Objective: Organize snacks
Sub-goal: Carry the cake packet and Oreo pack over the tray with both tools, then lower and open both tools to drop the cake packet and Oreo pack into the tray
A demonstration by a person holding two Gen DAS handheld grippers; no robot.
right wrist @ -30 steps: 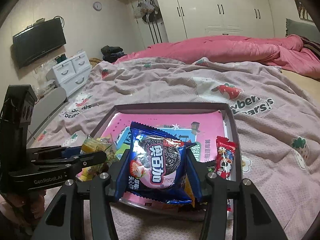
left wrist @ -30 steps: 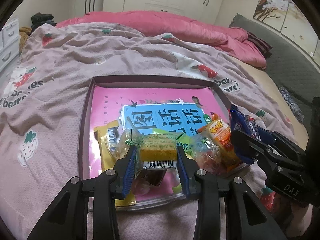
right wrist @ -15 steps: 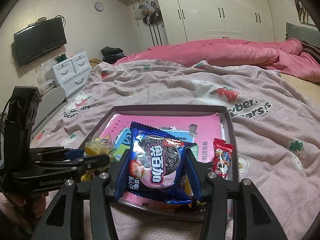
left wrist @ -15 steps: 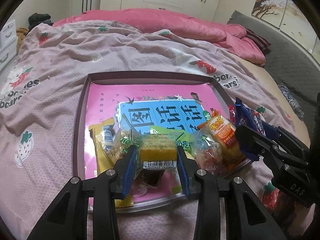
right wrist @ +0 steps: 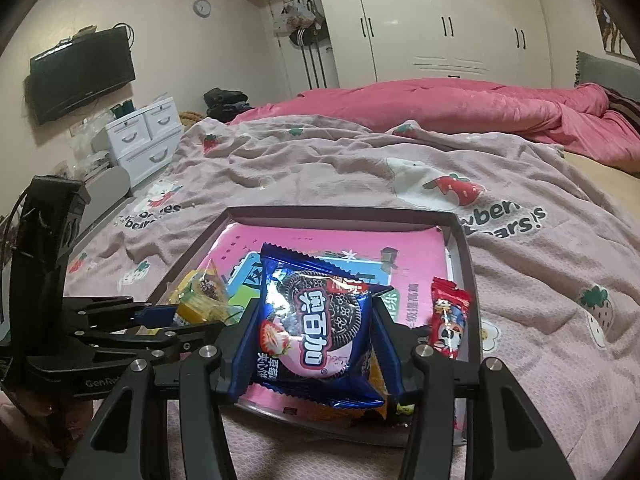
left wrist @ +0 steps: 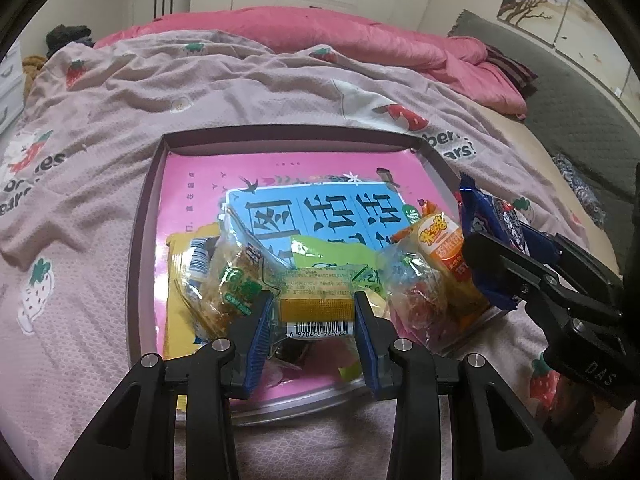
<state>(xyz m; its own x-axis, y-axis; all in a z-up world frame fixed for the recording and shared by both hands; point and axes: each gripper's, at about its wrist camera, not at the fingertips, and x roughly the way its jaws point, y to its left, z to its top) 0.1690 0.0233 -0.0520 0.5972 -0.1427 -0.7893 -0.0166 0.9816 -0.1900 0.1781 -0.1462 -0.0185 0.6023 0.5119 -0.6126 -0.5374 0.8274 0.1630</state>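
Observation:
A shallow dark-rimmed tray (left wrist: pixel 288 133) with a pink and blue printed floor lies on the bed. My left gripper (left wrist: pixel 316 304) is shut on a small snack packet with a gold band and barcode (left wrist: pixel 318 309), held over the tray's near part. Loose snacks lie under and beside it: a yellow packet (left wrist: pixel 182 264), a clear wrapped sweet (left wrist: pixel 416 292), an orange packet (left wrist: pixel 442 244). My right gripper (right wrist: pixel 314 316) is shut on a blue Oreo pack (right wrist: pixel 316 320) above the tray's (right wrist: pixel 344 213) near edge; from the left wrist, the pack (left wrist: pixel 486 220) shows at the right. A red candy packet (right wrist: pixel 448 322) lies by the tray's right wall.
The tray rests on a mauve strawberry-print blanket (right wrist: pixel 360 168), with a pink duvet (right wrist: pixel 460 104) bunched behind. White drawers (right wrist: pixel 144 136) and a wall TV (right wrist: pixel 82 72) stand at the left, wardrobes (right wrist: pixel 440 20) at the back. The left gripper's body (right wrist: pixel 100 336) sits close beside my right one.
In the left wrist view the tray has slid slightly lower and closer, so that hand has crept forward a little. Both grips are unchanged and the right hand has stayed still.

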